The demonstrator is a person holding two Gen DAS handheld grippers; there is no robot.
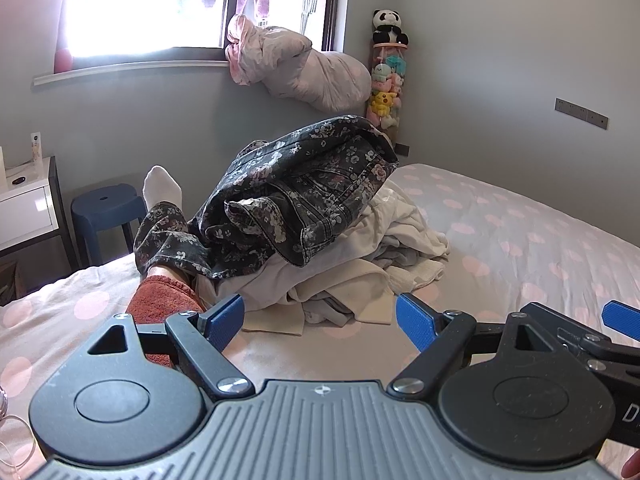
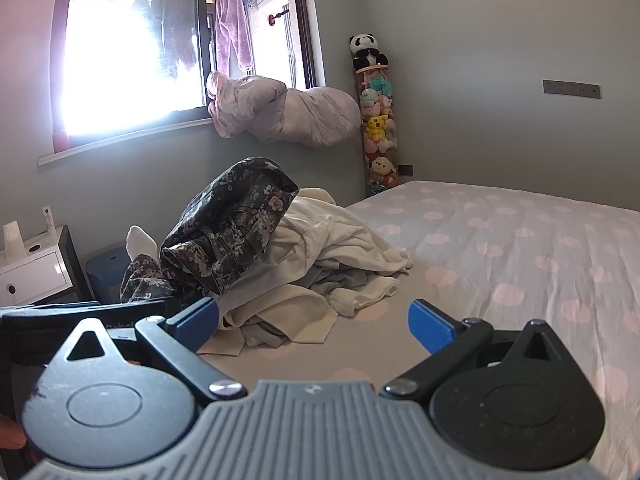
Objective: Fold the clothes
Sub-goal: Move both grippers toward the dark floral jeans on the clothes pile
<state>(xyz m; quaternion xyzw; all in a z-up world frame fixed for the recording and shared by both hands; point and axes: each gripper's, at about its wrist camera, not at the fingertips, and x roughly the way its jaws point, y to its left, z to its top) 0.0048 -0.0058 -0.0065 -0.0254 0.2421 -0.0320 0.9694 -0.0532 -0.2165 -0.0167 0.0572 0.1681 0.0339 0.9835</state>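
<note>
Clothes pile (image 1: 344,276) sits on the bed (image 1: 520,240), just ahead of both grippers, near the bed's left edge. Topmost item: dark floral denim garment (image 1: 296,196), crumpled and draped over cream and white pieces (image 2: 320,248); grey fabric shows underneath, but individual garments in the heap cannot be separated. A white sock (image 1: 162,188) sticks up behind the pile on its left, above a floral trouser leg; a rust-coloured fuzzy item (image 1: 164,304) lies beside the left gripper's finger, partly hidden by it. Left gripper (image 1: 320,320): blue-padded fingers spread wide apart, holding nothing, short of the pile. Right gripper (image 2: 314,320): fingers likewise spread, empty; its left finger overlaps the pile's edge in view, contact cannot be told. Bedspread grey with pink dots. Beyond: rolled pink bedding (image 1: 304,72) on the windowsill, window blown out by glare, panda plush (image 2: 366,52) atop a clear tube of soft toys, blue stool (image 1: 106,208), white nightstand (image 2: 34,272). Lettering on the gripper bodies is cut off and unreadable.
</note>
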